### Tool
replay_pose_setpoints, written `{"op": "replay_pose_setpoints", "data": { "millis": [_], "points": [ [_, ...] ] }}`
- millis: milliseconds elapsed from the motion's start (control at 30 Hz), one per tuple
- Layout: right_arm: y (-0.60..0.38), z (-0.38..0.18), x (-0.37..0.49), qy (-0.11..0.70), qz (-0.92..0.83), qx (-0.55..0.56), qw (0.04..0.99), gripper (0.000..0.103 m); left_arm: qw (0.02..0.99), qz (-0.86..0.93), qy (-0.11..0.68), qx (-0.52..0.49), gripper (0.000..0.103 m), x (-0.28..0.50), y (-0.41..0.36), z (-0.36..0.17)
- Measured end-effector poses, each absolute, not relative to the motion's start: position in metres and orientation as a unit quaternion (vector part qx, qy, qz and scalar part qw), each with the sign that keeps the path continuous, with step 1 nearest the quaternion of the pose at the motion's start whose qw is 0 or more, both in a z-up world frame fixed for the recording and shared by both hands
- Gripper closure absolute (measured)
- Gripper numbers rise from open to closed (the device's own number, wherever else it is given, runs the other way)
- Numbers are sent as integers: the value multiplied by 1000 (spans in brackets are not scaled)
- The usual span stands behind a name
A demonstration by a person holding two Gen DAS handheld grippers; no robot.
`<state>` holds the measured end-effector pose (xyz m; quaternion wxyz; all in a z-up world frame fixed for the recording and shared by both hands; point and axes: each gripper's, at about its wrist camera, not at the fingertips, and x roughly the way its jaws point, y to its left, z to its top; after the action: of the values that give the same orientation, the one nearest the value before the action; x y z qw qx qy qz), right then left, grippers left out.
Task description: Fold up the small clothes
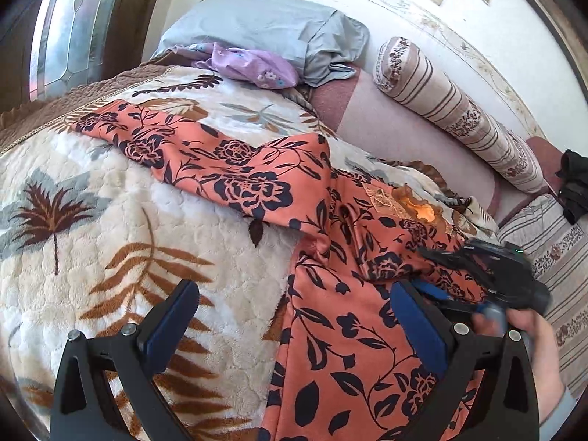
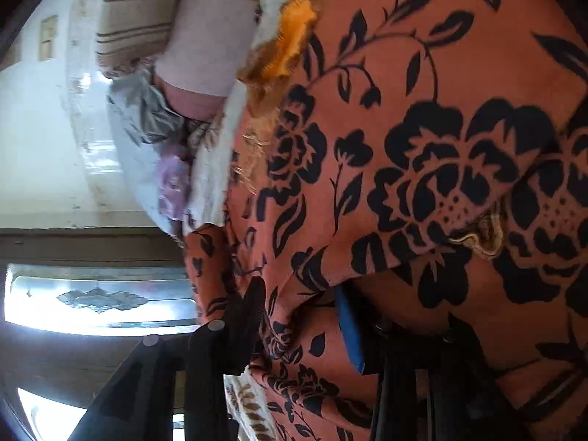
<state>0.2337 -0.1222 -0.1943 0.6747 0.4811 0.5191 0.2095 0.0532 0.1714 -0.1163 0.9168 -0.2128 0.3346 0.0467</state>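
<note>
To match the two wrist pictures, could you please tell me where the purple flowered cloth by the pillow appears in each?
Left wrist: purple flowered cloth at upper centre, against the grey pillow.
Right wrist: purple flowered cloth left of centre, blurred.
Shared landmark: the striped bolster.

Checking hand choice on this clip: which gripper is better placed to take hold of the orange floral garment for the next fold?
Right, probably. The right gripper already has a fold of the orange floral garment between its parted fingers. The left gripper stands wide open above the blanket and the garment's edge, gripping nothing.
</note>
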Motion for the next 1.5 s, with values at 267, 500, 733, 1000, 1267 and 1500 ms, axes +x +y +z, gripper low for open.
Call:
{"op": "replay_pose_setpoints", "data": {
  "millis": [267, 500, 733, 1000, 1267, 1500],
  "points": [
    [-213, -134, 211, 460, 266, 441, 723, 28, 926, 34, 346, -150, 0, 57, 144, -121],
    [-313, -172, 233, 462, 195, 477, 722, 37, 902, -22, 383, -197, 0, 75, 130, -112],
    [-331, -155, 203, 433, 232, 449, 746, 26, 862, -97, 413, -278, 0, 167, 115, -94],
    [-338, -176, 187, 426, 252, 434, 753, 27, 809, -49, 505, -296, 35, 240, 116, -142],
    [-336, -171, 184, 429, 265, 421, 754, 27, 883, -4, 456, -114, 100, 236, 91, -93],
    [-334, -122, 182, 388, 277, 414, 775, 26, 863, 11, 500, -71, 95, 245, 96, -146]
  ]
}}
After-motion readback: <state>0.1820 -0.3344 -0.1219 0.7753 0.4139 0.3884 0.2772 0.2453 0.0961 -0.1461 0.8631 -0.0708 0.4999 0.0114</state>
